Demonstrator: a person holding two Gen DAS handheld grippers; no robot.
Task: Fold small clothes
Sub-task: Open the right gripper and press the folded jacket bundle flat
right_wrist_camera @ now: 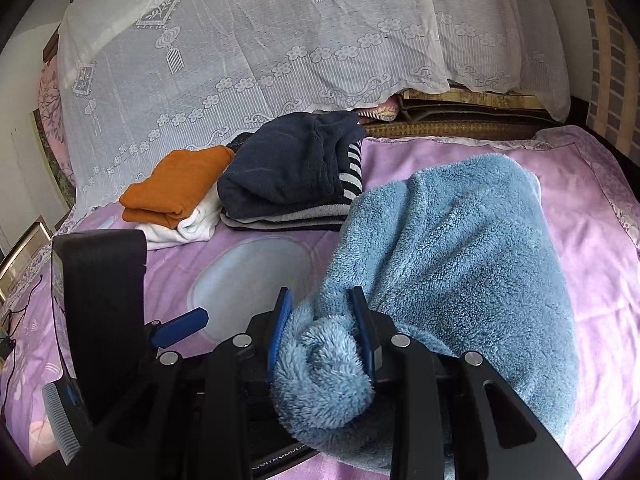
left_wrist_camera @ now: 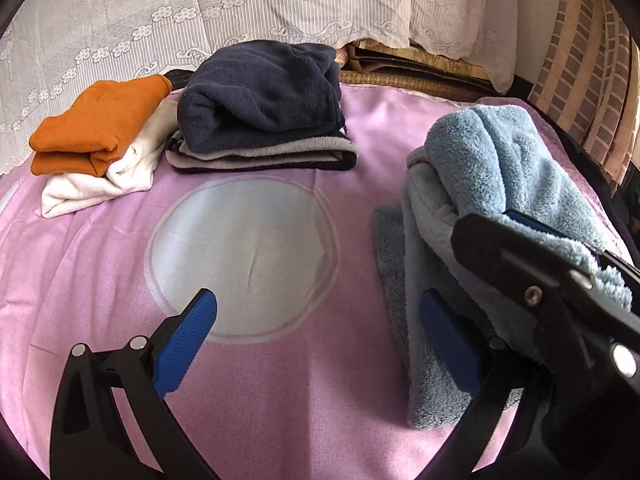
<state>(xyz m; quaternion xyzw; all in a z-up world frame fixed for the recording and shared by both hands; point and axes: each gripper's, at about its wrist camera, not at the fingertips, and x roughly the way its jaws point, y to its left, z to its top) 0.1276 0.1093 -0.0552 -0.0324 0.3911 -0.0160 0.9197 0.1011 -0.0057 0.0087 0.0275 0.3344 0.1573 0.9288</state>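
Observation:
A fluffy light-blue garment (left_wrist_camera: 500, 184) (right_wrist_camera: 452, 248) lies bunched on the pink bedsheet (left_wrist_camera: 280, 400). My right gripper (right_wrist_camera: 322, 316) is shut on a bunched edge of it; that gripper shows in the left wrist view (left_wrist_camera: 532, 280) over the cloth. My left gripper (left_wrist_camera: 320, 320) is open and empty, its right finger against the garment's near side; one of its blue fingertips (right_wrist_camera: 184, 326) shows in the right wrist view.
A folded orange garment (left_wrist_camera: 100, 128) on a white one (left_wrist_camera: 120, 176) lies at the back left. Beside it a folded navy garment (left_wrist_camera: 260, 96) sits on a striped one (left_wrist_camera: 264, 156). A white lace cover (left_wrist_camera: 200, 8) drapes behind. The bed edge runs along the right.

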